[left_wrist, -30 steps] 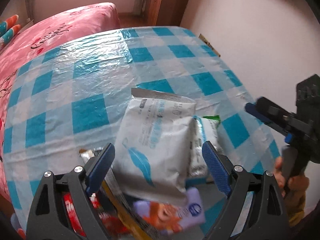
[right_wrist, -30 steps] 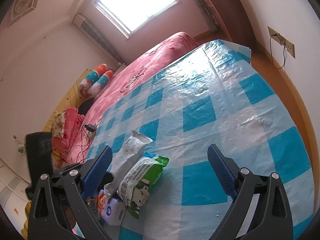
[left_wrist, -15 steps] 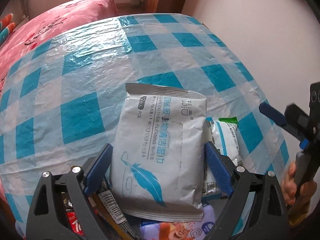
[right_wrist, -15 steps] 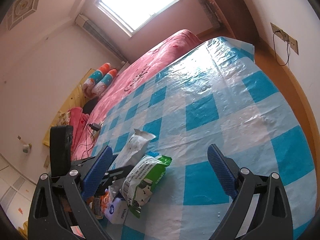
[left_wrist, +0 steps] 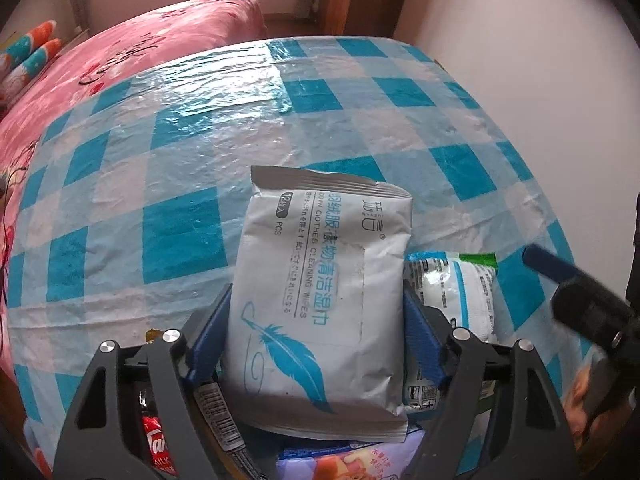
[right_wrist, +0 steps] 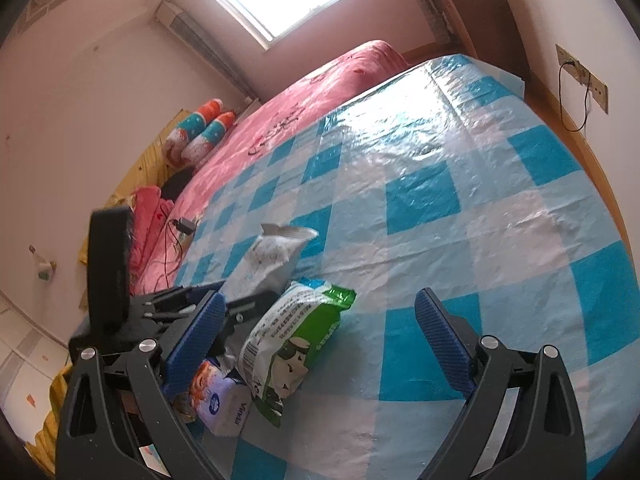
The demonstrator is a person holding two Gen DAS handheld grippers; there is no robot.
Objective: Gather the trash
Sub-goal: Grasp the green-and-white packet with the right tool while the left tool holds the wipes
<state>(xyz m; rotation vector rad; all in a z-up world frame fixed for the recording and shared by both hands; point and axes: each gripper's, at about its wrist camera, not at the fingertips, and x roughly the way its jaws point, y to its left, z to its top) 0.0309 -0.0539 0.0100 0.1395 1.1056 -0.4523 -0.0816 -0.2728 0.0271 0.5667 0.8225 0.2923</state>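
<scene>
A white wipes pack [left_wrist: 320, 312] with a blue feather print lies on top of a trash pile on the blue-checked tablecloth [left_wrist: 160, 160]. My left gripper [left_wrist: 316, 332] is closing around it, and its blue pads touch both long sides of the pack. A green-and-white snack bag [left_wrist: 452, 292] lies just right of it, and a purple tissue pack [left_wrist: 352, 460] sits under its near end. In the right wrist view the green bag [right_wrist: 296, 336] lies on the cloth between the fingers of my open right gripper [right_wrist: 320, 332], which grips nothing. The white pack [right_wrist: 272, 256] shows behind it.
A red wrapper [left_wrist: 160, 448] and a barcoded strip lie under the left gripper's left finger. A pink bed [left_wrist: 120, 48] adjoins the table's far left side. A wall with a socket [right_wrist: 584, 76] runs along the right. A hand [left_wrist: 580, 404] holds the right gripper.
My left gripper has come down over the white pack and its jaws have narrowed onto the pack's sides. The right gripper has edged in towards the pile.
</scene>
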